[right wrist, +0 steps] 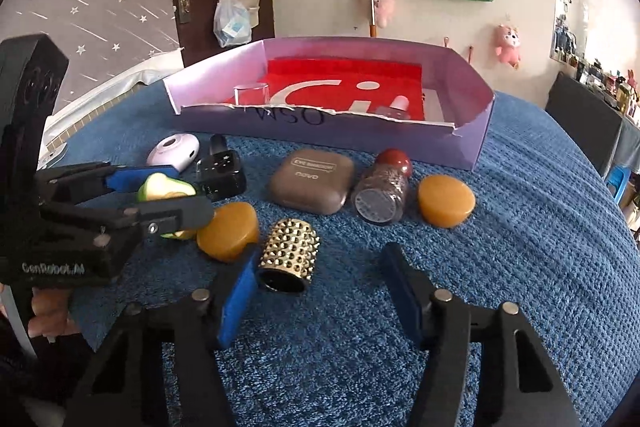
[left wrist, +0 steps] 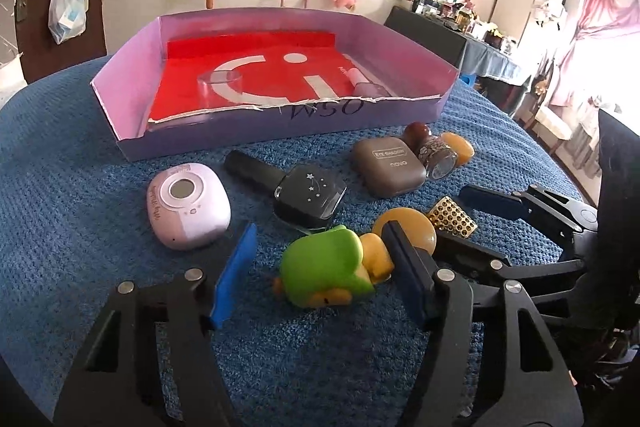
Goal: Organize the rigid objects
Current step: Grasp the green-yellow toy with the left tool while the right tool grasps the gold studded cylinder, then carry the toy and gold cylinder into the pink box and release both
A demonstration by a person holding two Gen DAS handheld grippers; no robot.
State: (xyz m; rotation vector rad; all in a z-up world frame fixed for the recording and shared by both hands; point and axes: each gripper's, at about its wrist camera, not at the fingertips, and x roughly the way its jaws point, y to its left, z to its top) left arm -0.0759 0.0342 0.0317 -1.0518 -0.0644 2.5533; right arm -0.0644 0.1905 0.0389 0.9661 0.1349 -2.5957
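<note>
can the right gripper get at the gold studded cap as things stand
Probably yes. The right gripper is open and the gold studded cap lies just ahead, beside its left finger. The amber disc touches the cap's far left side, so closing may nudge it.

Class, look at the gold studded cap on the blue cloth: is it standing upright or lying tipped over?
Tipped over. The gold studded cap lies on its side on the blue cloth, its dark open end facing the camera.

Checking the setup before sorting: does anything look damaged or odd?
Yes. The purple cardboard box has a ragged, torn front edge, and its red liner is torn along that edge too. The small bottles lie tipped on the blue cloth.
</note>
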